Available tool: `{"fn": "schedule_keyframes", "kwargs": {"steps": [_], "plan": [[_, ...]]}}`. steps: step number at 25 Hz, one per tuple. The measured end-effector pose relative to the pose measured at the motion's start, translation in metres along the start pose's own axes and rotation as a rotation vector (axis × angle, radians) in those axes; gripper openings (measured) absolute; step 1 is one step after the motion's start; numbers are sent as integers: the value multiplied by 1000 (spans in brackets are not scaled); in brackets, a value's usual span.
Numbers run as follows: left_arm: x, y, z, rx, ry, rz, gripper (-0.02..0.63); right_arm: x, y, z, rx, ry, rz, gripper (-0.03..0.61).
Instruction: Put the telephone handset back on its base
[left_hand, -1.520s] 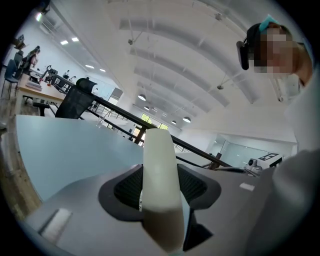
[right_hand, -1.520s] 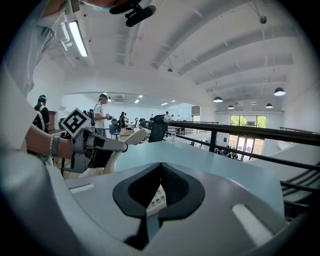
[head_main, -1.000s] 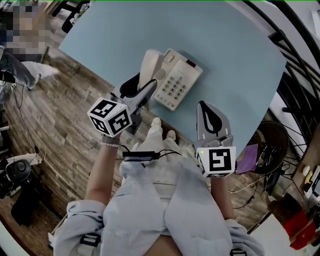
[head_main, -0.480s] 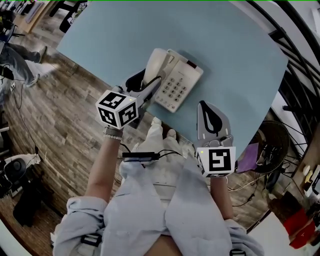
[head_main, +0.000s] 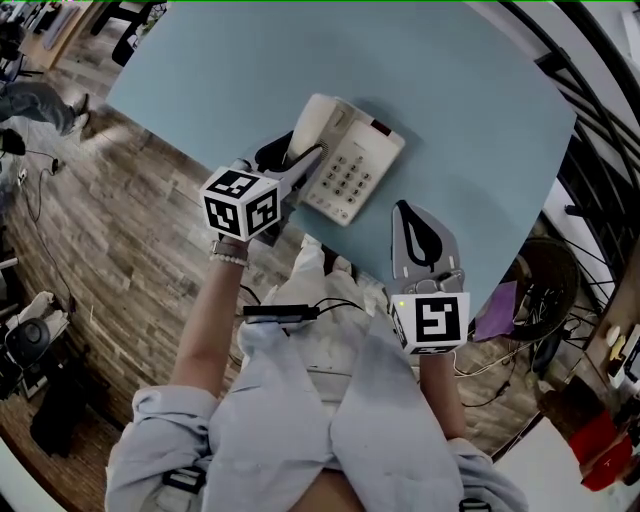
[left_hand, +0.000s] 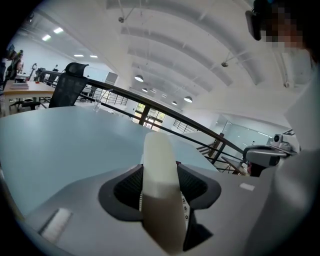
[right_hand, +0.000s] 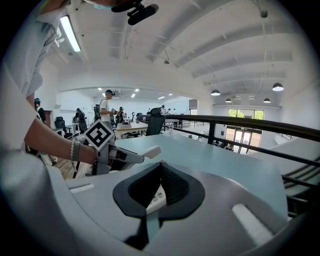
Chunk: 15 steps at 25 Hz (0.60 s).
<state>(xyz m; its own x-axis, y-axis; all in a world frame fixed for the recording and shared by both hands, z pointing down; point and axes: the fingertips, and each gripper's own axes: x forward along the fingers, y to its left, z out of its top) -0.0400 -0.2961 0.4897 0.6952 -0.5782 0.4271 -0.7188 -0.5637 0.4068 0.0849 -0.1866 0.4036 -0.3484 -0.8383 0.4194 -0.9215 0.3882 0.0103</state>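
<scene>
left hand-held gripper now closer over base, handset tight between its jaws

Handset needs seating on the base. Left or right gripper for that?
Left. The left gripper is shut on the handset, right at the cradle side of the telephone base. The right gripper is shut on nothing, back near the table edge.
</scene>
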Motion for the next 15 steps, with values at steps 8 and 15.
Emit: {"fn": "schedule_keyframes", "kwargs": {"steps": [8,15], "plan": [[17,3,-9,7,37,0,212,0,-3,-8,19,8,-17,6],[27,10,-17,11,60,17,212,1,-4,-10,8,32,-21,6]]}}
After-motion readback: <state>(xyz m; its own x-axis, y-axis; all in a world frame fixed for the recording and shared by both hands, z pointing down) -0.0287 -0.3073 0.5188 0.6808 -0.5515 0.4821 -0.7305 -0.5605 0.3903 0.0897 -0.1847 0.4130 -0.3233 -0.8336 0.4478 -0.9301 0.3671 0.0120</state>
